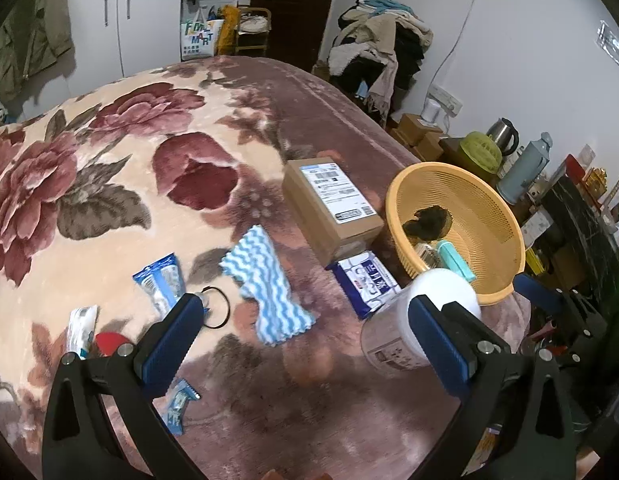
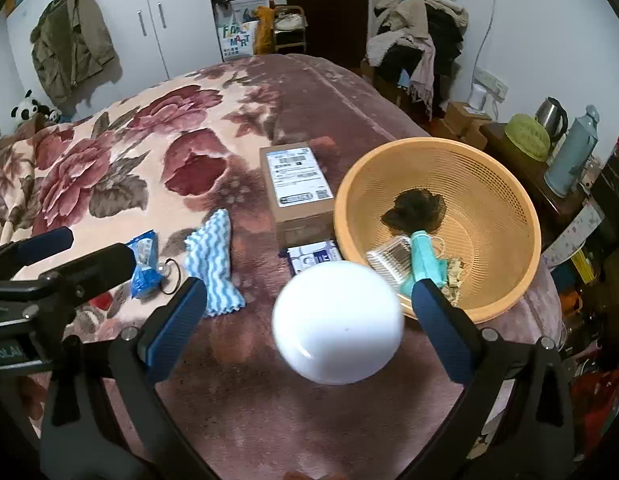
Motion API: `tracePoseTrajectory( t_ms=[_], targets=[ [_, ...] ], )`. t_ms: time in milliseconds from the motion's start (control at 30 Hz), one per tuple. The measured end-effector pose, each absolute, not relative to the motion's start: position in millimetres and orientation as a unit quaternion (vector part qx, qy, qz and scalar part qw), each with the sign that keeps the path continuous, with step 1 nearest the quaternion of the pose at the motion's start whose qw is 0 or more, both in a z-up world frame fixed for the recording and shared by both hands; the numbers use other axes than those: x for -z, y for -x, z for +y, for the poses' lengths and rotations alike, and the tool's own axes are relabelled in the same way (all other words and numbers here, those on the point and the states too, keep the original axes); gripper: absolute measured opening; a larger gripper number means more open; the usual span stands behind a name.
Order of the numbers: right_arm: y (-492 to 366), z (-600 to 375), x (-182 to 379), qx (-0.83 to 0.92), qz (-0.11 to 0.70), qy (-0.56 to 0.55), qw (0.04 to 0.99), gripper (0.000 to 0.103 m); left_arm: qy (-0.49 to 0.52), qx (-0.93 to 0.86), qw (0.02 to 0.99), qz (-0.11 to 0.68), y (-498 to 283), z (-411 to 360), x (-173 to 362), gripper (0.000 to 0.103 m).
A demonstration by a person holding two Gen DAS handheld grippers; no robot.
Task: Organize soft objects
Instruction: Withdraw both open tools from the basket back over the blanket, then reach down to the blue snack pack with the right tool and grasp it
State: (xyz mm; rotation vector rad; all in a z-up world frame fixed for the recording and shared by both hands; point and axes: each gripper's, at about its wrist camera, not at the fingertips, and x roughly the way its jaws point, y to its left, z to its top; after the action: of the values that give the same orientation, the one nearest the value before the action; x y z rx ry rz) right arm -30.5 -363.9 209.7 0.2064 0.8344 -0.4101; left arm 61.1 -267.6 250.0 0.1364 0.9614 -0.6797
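Your orange mesh basket [image 2: 505, 200] sat at the bed's right edge, holding a dark fuzzy clump [image 2: 415, 210], a clear comb-like piece [image 2: 389, 262] and a teal item [image 2: 425, 256]. Beside it lay a cardboard box [image 2: 297, 188] and a wet-wipe pack [image 1: 367, 282]. Your right gripper [image 2: 309, 300] was spread wide around a white-lidded jar [image 2: 337, 322], not touching it. Your left gripper [image 1: 305, 316] hung open too, above the floral blanket [image 1: 109, 168]. The blue-striped cloth [image 1: 269, 284] lay flat near a black hair tie [image 1: 218, 307] and blue sachets [image 1: 161, 280]. Clothes [image 1: 379, 48] were heaped by the door [image 1: 293, 4].
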Motion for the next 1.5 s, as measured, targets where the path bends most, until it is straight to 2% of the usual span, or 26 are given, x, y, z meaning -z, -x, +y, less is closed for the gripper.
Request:
tracePoseTrajectory(
  t_ms=[833, 1500],
  targets=[
    [13, -272, -187, 0.147, 0.426, -0.056, 0.891, 0.103, -0.042, 0.271, 0.842, 0.465, -64, -163, -221, 0.102],
    [17, -243, -140, 0.129, 0.465, -0.063, 0.874, 0.103, -0.050, 0.251, 0.831, 0.493, -57, -130, -173, 0.102]
  ],
)
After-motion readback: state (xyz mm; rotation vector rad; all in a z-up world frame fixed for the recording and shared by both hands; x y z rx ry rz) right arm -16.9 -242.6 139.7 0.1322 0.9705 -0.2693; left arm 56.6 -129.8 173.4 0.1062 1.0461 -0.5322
